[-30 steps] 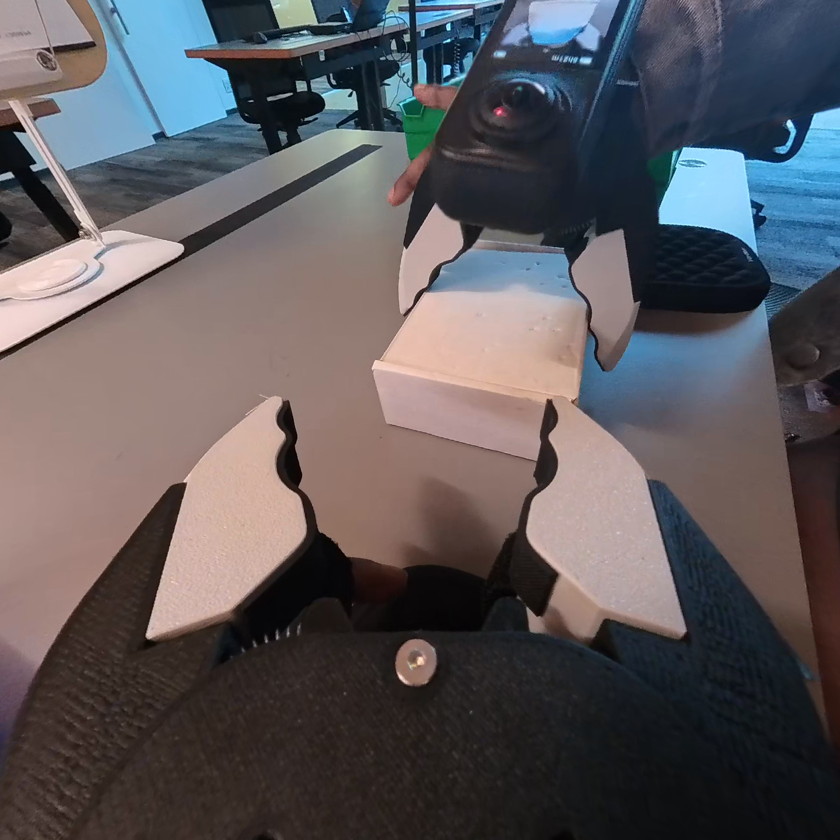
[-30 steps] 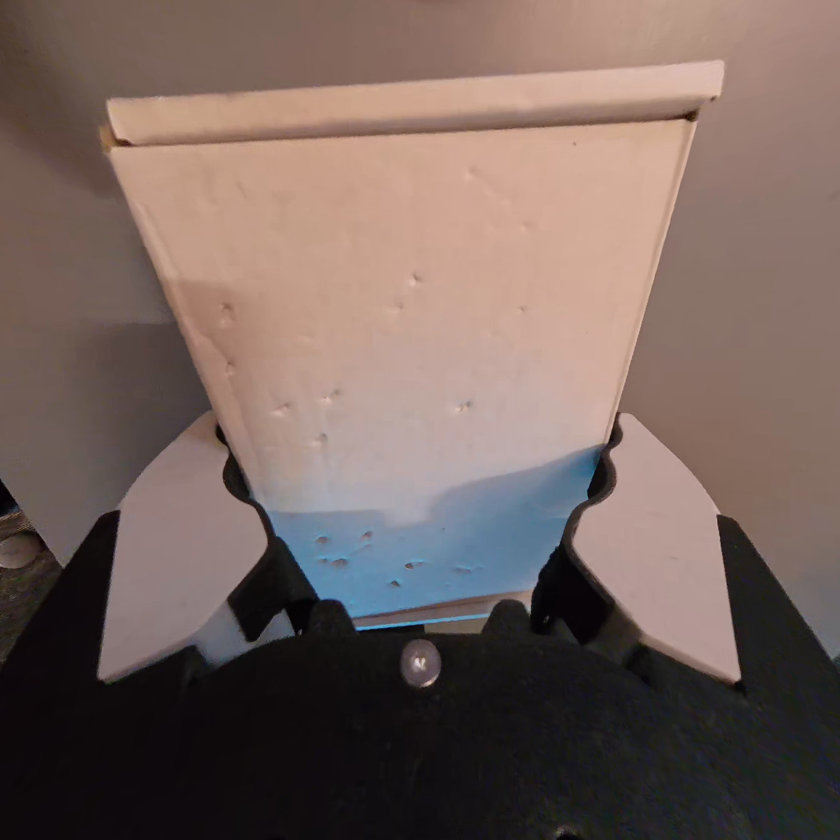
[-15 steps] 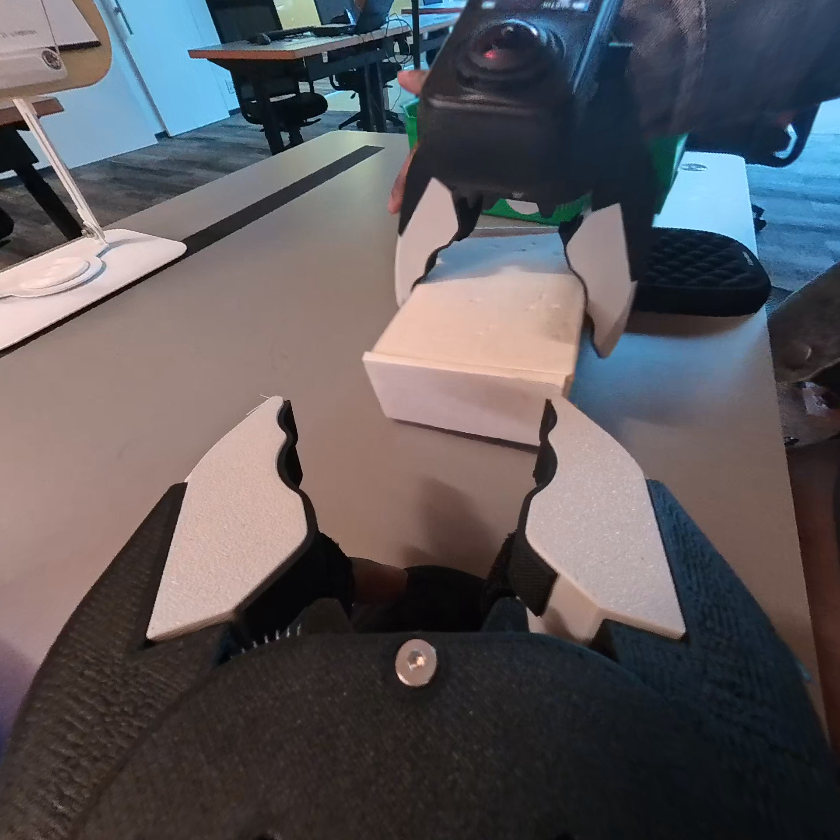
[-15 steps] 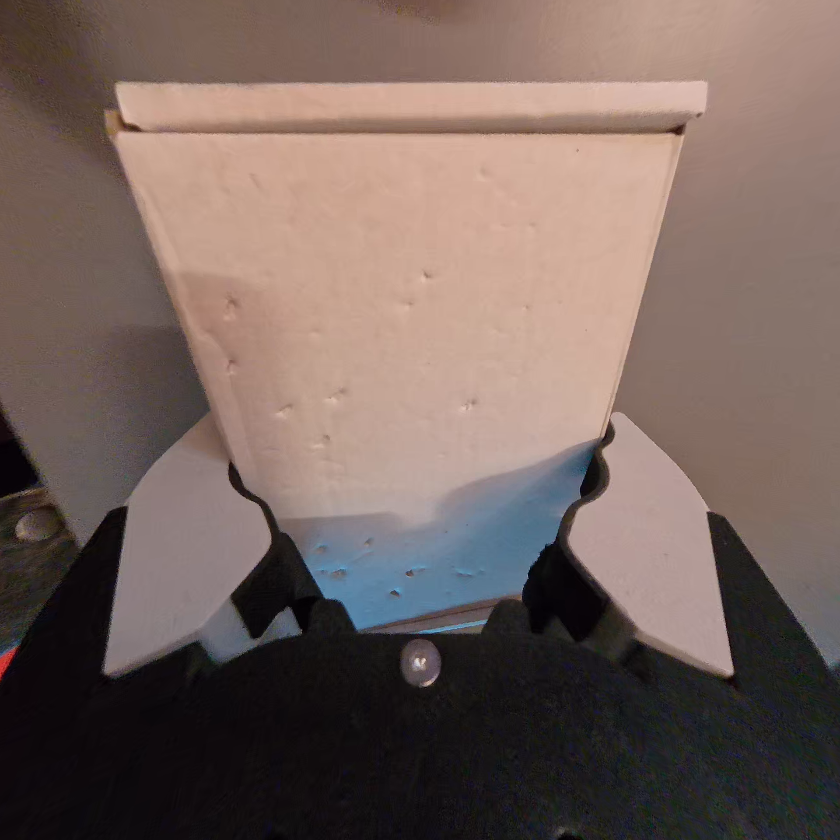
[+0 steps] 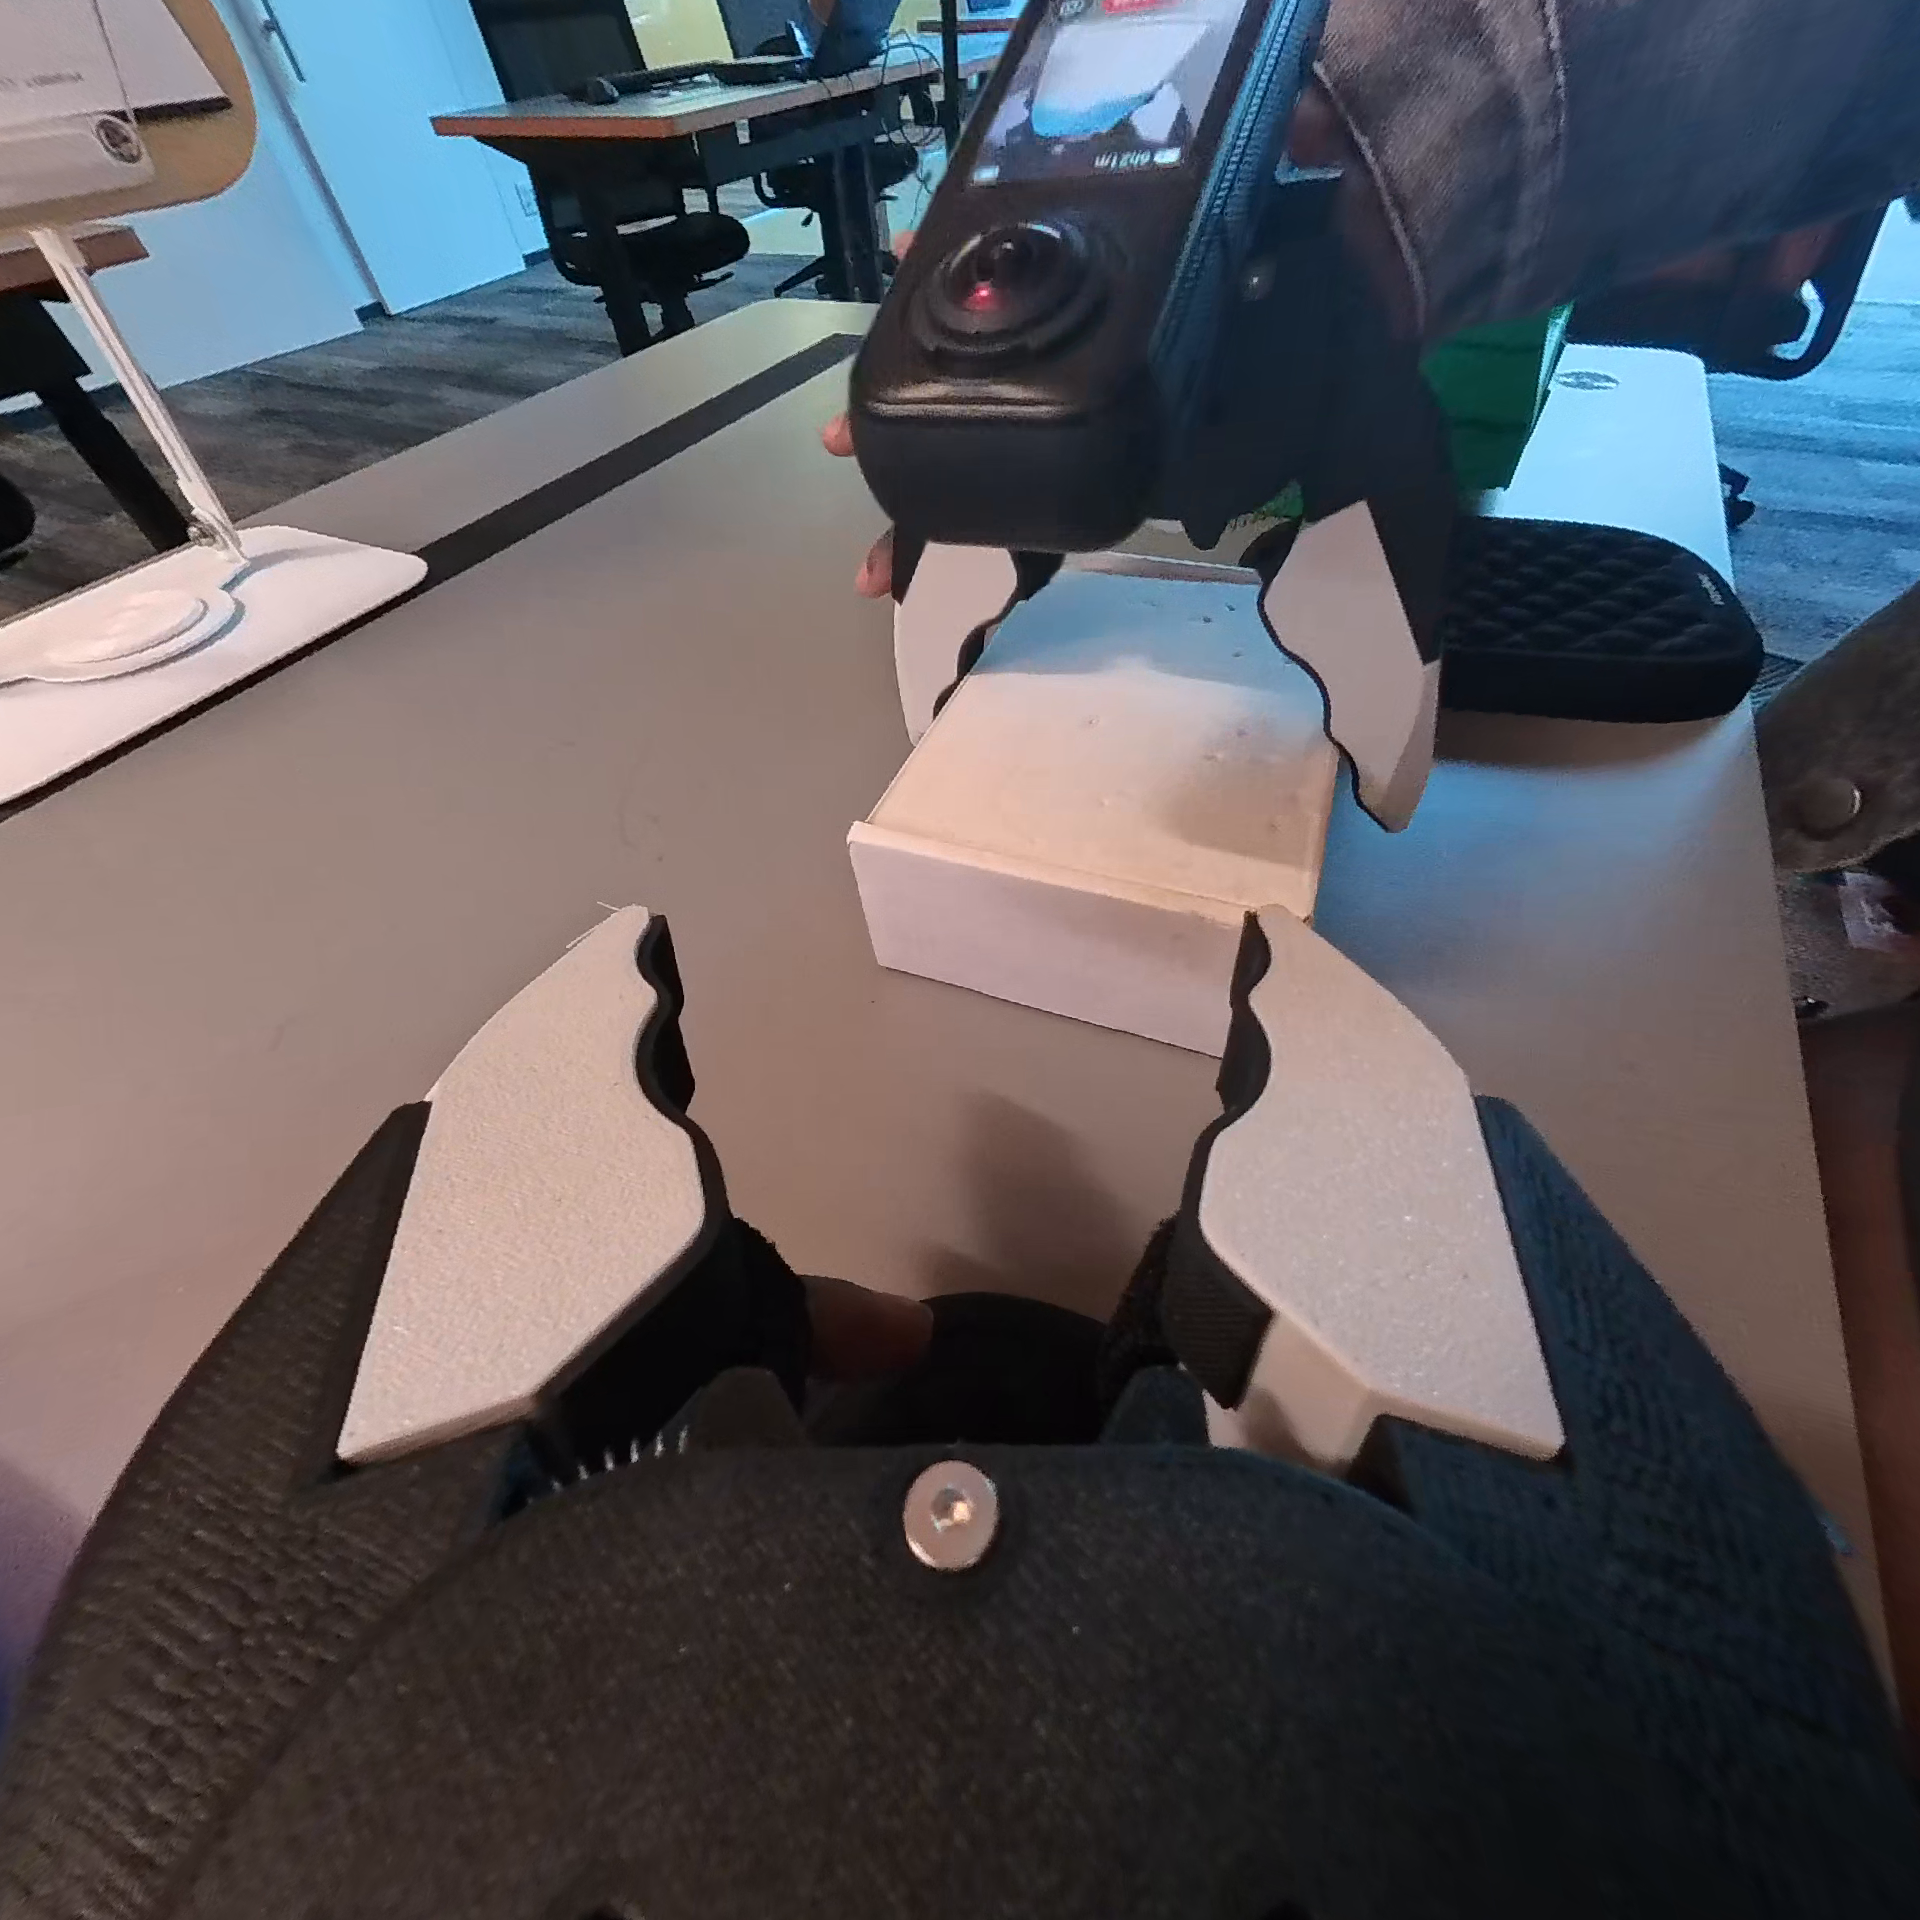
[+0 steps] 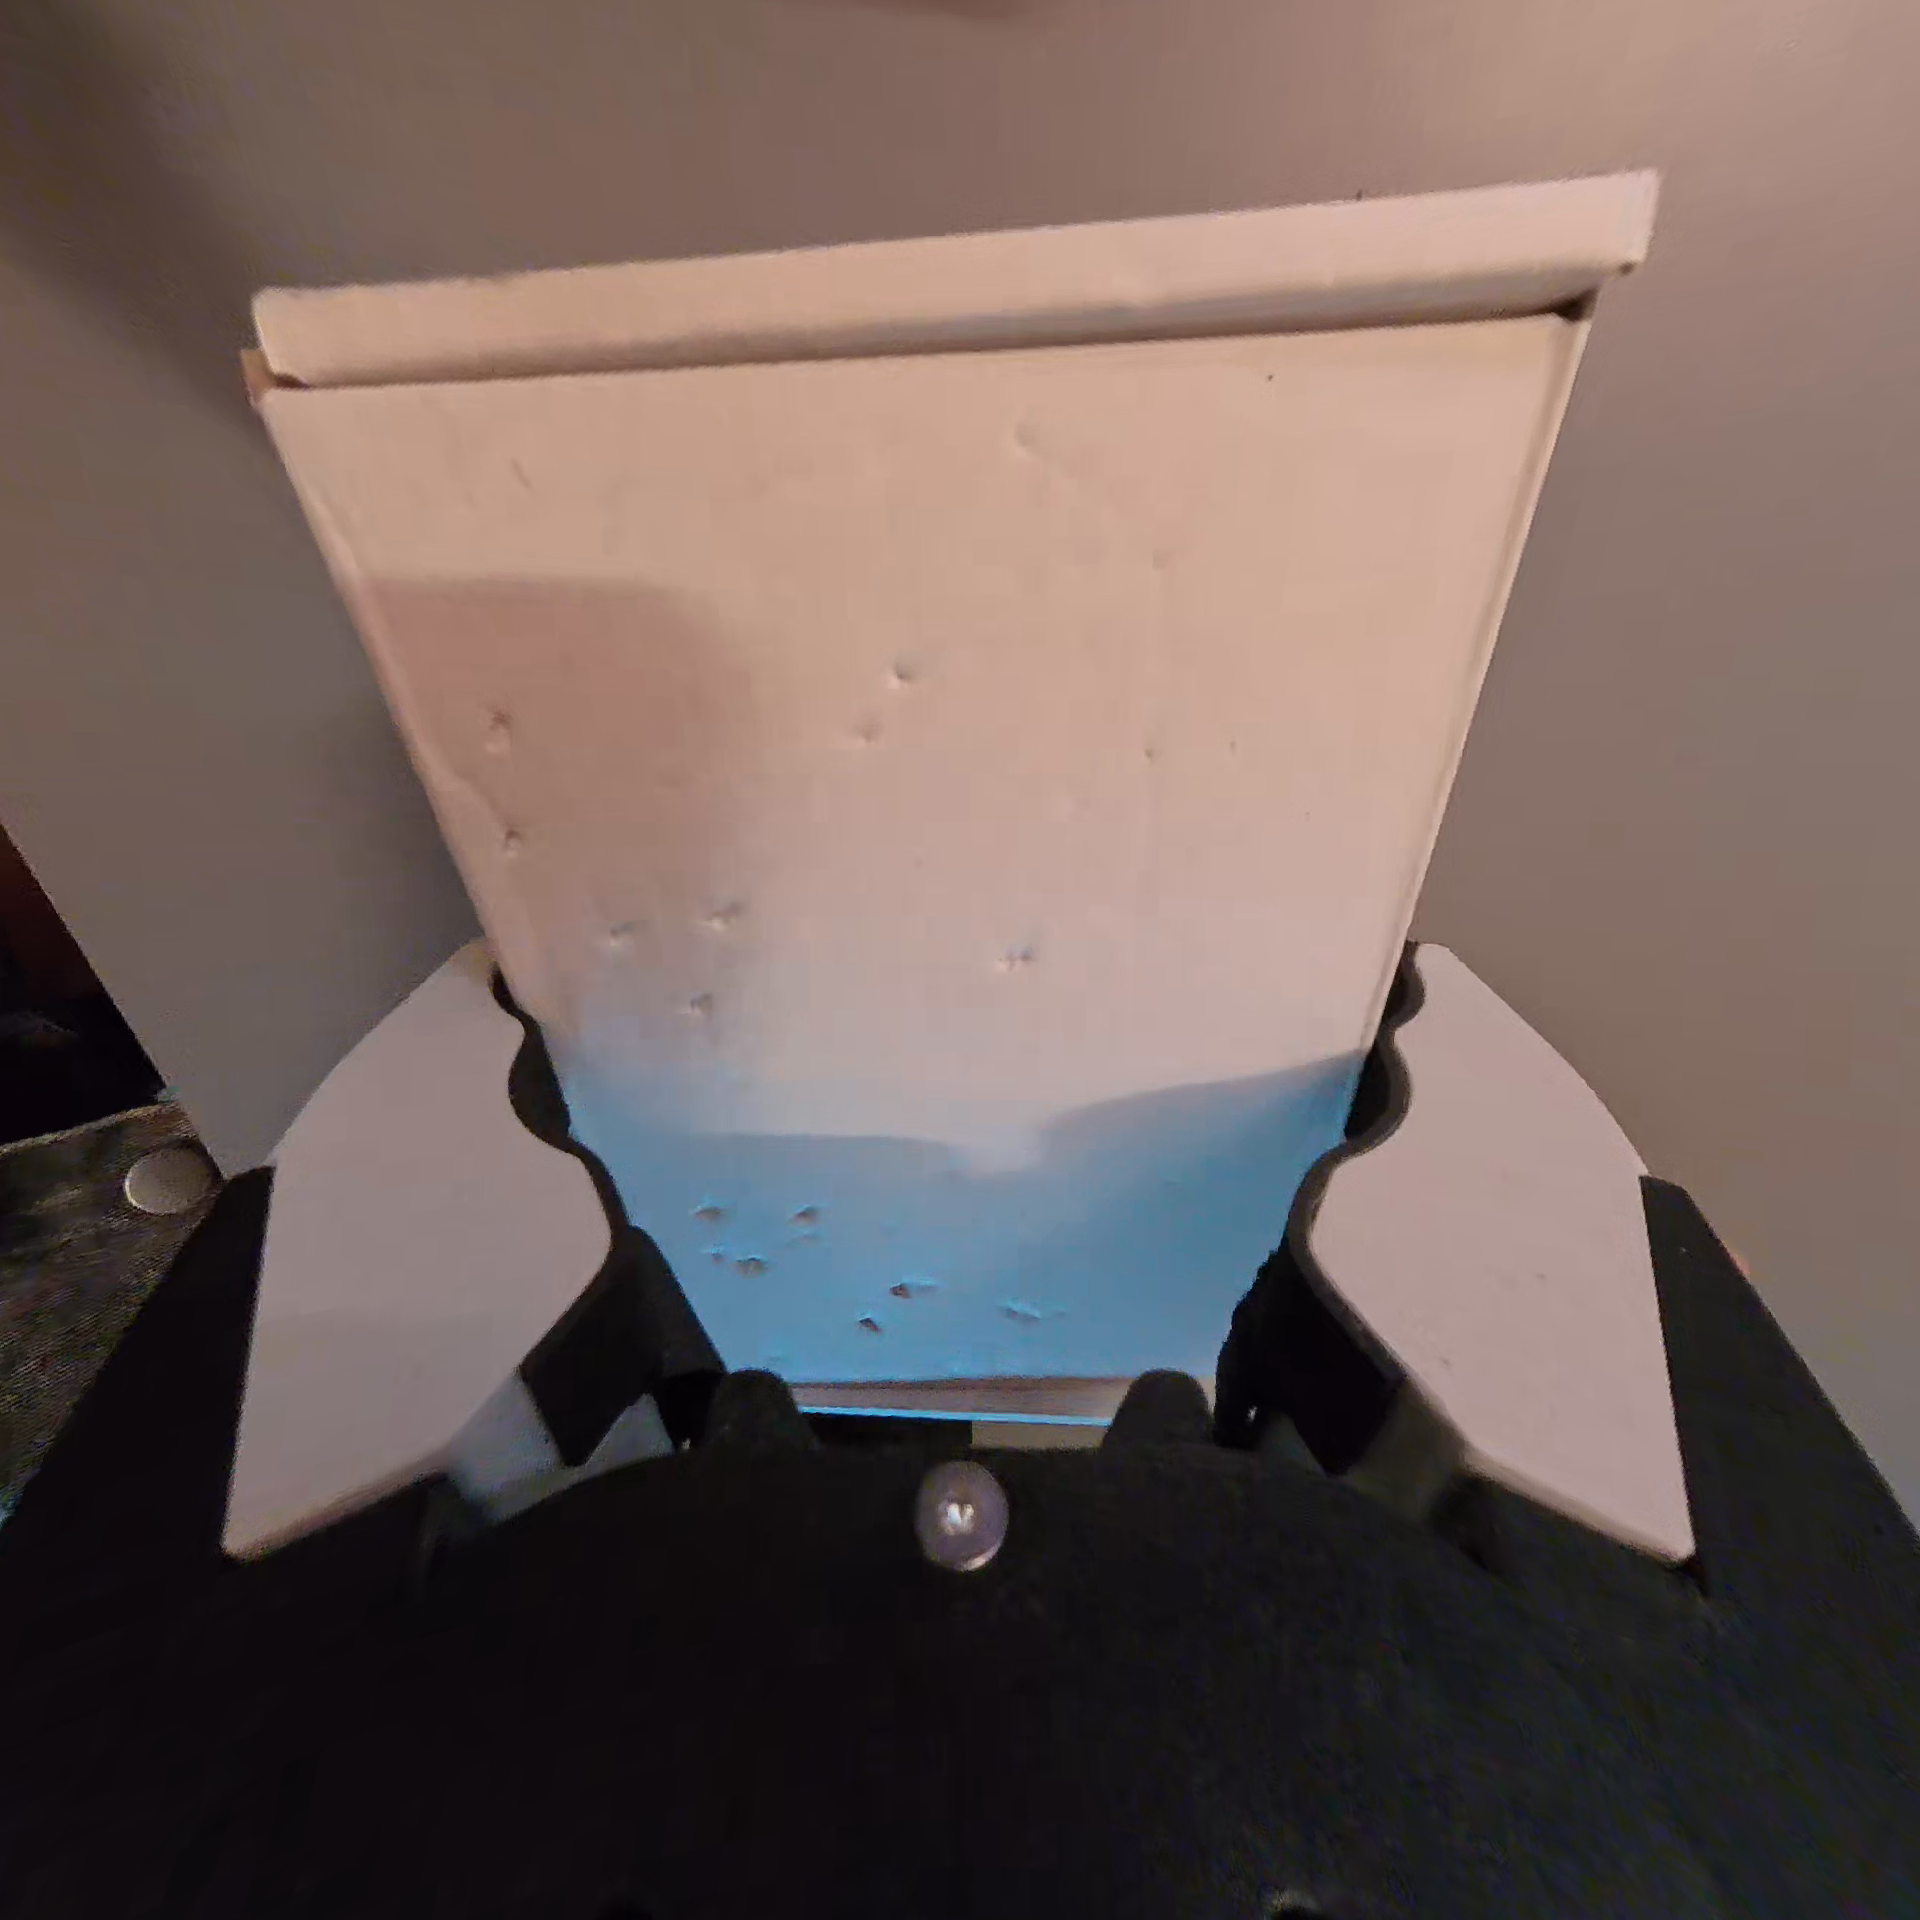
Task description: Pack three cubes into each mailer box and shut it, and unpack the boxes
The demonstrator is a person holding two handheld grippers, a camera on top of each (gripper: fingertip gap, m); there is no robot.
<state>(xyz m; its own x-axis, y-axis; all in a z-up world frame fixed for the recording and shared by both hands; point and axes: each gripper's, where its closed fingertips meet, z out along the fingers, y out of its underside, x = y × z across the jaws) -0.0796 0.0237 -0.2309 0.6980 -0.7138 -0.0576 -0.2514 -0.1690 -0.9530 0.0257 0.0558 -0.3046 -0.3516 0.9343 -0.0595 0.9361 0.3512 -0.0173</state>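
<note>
The right gripper (image 6: 951, 997) clamps the closed white mailer box (image 6: 935, 727) between its fingers (image 6: 416, 1247), lid edge at the far end, over the grey table (image 5: 416, 831). The left gripper (image 5: 951, 987) hovers spread wide and empty, the box just ahead of its right fingertip

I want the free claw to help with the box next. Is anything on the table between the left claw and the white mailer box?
Nothing visible. Only bare grey table lies between the open left claw and the closed mailer box, which the right claw grips by its sides.
</note>
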